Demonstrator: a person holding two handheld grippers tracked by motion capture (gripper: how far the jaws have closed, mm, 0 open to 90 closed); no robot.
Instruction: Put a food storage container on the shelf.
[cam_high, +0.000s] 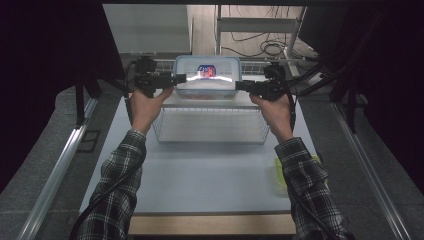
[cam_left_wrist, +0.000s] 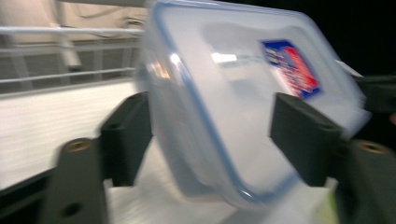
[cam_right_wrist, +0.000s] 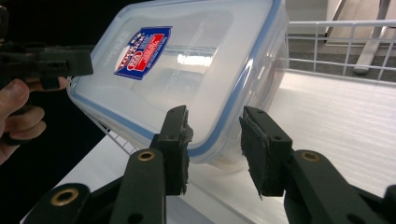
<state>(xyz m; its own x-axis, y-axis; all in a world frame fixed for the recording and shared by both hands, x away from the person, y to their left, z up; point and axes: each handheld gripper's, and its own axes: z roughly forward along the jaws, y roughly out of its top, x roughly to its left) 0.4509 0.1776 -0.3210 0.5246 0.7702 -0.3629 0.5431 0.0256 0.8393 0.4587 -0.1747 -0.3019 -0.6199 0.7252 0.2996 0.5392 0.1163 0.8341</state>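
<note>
A clear plastic container (cam_high: 207, 77) with a blue-rimmed lid and a red and blue label (cam_high: 206, 71) is seen lifted between the two grippers above the far edge of the bench (cam_high: 200, 175), just beyond the far rim of a wire basket (cam_high: 210, 127) that stands on the far half of the bench top. The container is tilted, so that its lid is turned toward the high camera. The left gripper (cam_high: 181, 78) is brought in from the container's left end and the right gripper (cam_high: 240, 85) from its right end; each is held in a hand, with a plaid sleeve (cam_high: 117, 182) shown behind the left one. In the left gripper view the container (cam_left_wrist: 243, 102) is set between the two black jaws, which stand fairly wide; the picture is blurred, and whether the pads press on it cannot be told. In the right gripper view the jaws are set narrow around the lid's blue rim at the container's (cam_right_wrist: 187, 70) near corner, with a small gap left on the right-hand side, so a firm grip cannot be confirmed; the left gripper (cam_right_wrist: 81, 63) is seen at the opposite end. A yellow-green object (cam_high: 280, 172) lies at the right edge of the bench, partly hidden by the right forearm.
</note>
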